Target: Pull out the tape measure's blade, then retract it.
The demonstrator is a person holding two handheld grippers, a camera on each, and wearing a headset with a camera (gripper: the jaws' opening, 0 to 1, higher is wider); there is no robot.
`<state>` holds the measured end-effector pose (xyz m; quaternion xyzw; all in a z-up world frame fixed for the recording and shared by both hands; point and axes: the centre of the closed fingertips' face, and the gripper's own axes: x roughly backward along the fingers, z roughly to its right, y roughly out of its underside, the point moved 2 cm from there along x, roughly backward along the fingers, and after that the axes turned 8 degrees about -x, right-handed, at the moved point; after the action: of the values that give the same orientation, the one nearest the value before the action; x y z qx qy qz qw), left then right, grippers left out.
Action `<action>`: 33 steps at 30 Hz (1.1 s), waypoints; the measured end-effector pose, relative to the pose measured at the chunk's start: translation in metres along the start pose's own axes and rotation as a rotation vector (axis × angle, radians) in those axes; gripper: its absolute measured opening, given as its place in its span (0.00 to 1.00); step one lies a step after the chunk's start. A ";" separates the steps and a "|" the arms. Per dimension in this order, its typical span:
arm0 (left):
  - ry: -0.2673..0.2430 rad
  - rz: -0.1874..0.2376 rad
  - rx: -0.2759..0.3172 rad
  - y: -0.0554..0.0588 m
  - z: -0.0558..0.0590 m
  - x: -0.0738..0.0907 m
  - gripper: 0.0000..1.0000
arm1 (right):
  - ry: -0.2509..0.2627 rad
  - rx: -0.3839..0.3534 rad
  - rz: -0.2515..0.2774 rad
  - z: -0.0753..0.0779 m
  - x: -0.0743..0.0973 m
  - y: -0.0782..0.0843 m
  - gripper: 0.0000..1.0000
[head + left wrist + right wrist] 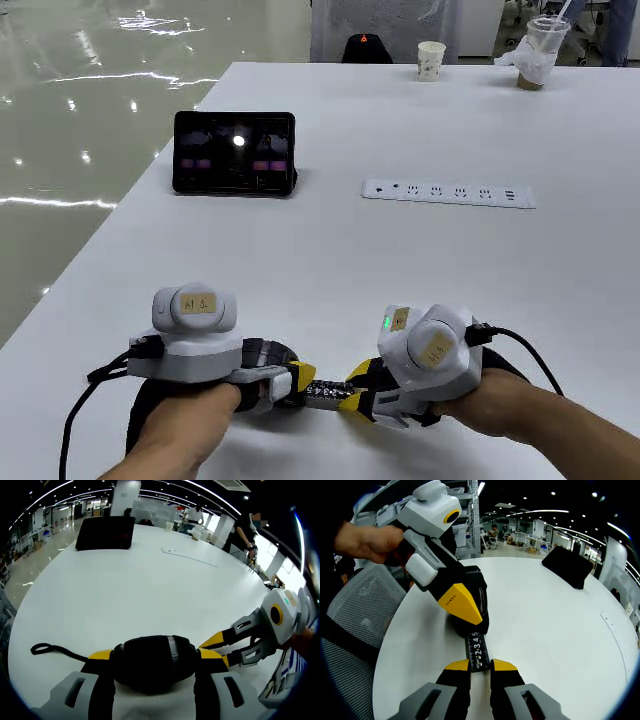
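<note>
**Item 1, tape measure.** The black case (481, 597) is sitting low over the near edge of the white tabletop (400, 260), between the person's two hands. A short length of blade (476, 649) is showing, running straight out of the case with the printed numerals 2 to 5 facing up. In the left gripper view, a black wrist loop (47, 649) is trailing from the case and lying flat on the tabletop.

**Item 2, left tool (155, 656).** It is clenching the case. The yellow-tipped jaws are pressing against its two sides, with the black body bulging between them. In the right gripper view, one yellow tip is lying across the flank of the case.

**Item 3, right tool (480, 666).** It is pinching the free end of the blade. The two yellow tips are meeting on the strip, just short of the case. In the head view, the two tools are pointing at each other, close together, with the blade bridging the small gap between them.

**Item 4, further stock on the tabletop, all well apart from the tools.**
- A dark tablet (234, 152) is standing propped towards the far left.
- A white power strip (447, 192) is lying flat to the tablet's right.
- A paper cup (431, 60) is standing at the far edge.
- A clear plastic cup (545, 40) with a straw is standing at the far right corner.

**Item 5, surroundings.** A grey mesh chair (365, 610) is standing beside the tabletop in the right gripper view.
</note>
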<state>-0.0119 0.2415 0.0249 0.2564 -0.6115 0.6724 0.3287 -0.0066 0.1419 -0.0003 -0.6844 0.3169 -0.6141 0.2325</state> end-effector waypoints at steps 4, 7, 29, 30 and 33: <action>0.002 -0.001 0.002 0.000 0.000 0.001 0.59 | -0.010 -0.001 0.005 -0.001 -0.005 -0.004 0.12; 0.002 0.000 0.004 0.000 0.000 0.001 0.59 | -0.016 0.003 0.008 -0.002 -0.009 -0.008 0.12; 0.001 0.001 0.011 0.000 0.000 0.001 0.59 | -0.028 0.026 0.011 -0.008 -0.024 -0.022 0.12; 0.000 0.001 0.011 0.000 0.000 0.001 0.59 | -0.028 0.026 0.011 -0.008 -0.024 -0.021 0.12; -0.003 0.004 0.012 0.000 0.000 0.001 0.59 | -0.026 0.027 0.010 -0.007 -0.024 -0.022 0.12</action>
<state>-0.0125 0.2418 0.0255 0.2581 -0.6086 0.6764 0.3247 -0.0118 0.1748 -0.0009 -0.6877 0.3090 -0.6080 0.2489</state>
